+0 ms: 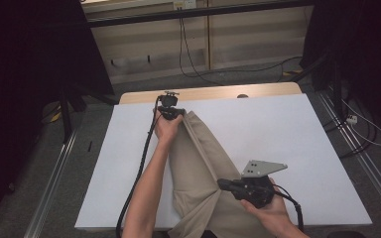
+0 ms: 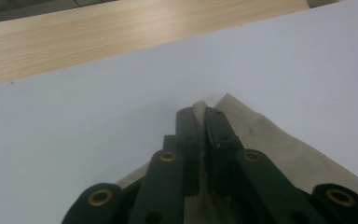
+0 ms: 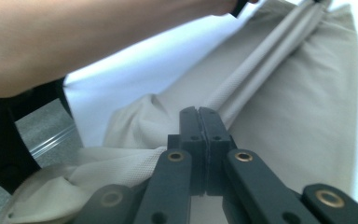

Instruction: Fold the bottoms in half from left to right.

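cloth (image 1: 198, 163) lies on the white table (image 1: 278, 129), running from 12 o'clock to 6. left gripper (image 1: 171, 113) pinches its far corner; right gripper (image 1: 224, 184) is clamped on its fold at 5 o'clock.

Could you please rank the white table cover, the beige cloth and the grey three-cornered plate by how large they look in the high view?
1. White table cover
2. Beige cloth
3. Grey three-cornered plate
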`<state>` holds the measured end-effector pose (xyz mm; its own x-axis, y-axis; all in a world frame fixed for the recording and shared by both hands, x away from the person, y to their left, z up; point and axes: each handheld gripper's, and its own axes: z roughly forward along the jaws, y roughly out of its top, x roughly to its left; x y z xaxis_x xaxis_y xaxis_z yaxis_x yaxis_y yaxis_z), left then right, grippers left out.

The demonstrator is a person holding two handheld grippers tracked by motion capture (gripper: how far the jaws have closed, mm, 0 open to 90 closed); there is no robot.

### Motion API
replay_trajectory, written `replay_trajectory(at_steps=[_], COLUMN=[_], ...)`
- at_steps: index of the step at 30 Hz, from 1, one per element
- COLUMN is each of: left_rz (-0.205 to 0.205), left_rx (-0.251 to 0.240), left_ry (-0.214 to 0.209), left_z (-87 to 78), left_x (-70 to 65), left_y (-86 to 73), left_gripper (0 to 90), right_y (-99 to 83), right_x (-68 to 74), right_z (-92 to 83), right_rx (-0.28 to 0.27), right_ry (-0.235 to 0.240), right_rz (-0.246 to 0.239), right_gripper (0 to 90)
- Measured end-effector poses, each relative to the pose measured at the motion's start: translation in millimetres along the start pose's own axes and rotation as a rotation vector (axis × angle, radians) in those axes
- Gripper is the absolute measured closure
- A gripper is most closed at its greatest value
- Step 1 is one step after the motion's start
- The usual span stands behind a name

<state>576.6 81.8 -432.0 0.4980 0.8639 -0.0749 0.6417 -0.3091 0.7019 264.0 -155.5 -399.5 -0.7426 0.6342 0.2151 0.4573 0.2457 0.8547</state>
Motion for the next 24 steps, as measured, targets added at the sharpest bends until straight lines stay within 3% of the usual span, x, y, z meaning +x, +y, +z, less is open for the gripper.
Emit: replay_trajectory(at_steps=[10,13,16,19,22,24], left_rz=[-0.012,0.012,-0.008,-0.07,-0.064,-0.041], left_rx=[-0.003,0.0,-0.007,-0.023,-0.045,-0.049], left_ry=[-0.027,-0.031,-0.051,-0.108,-0.102,-0.114], left_z=[16.0,21.8,26.2,25.2,18.0,11.0], left_x=[-14.6,-20.3,-25.2,-22.9,-21.6,-20.8], left_y=[5.5,6.4,6.7,6.9,8.7,9.3], left_gripper=[83.4,80.9,72.6,57.5,38.4,37.9], right_y=[-19.1,-25.7,-30.3,-32.6,-37.1,-37.7], right_x=[-22.9,-30.1,-36.2,-39.8,-45.7,-47.0], right_z=[-13.3,-14.9,-15.3,-15.4,-13.3,-13.0], right_rx=[0.049,0.063,0.075,0.092,0.122,0.129], right_ry=[-0.079,-0.098,-0.111,-0.135,-0.162,-0.168], right_rz=[0.031,0.05,0.067,0.058,0.071,0.068], right_gripper=[90.0,90.0,90.0,89.9,89.8,89.8])
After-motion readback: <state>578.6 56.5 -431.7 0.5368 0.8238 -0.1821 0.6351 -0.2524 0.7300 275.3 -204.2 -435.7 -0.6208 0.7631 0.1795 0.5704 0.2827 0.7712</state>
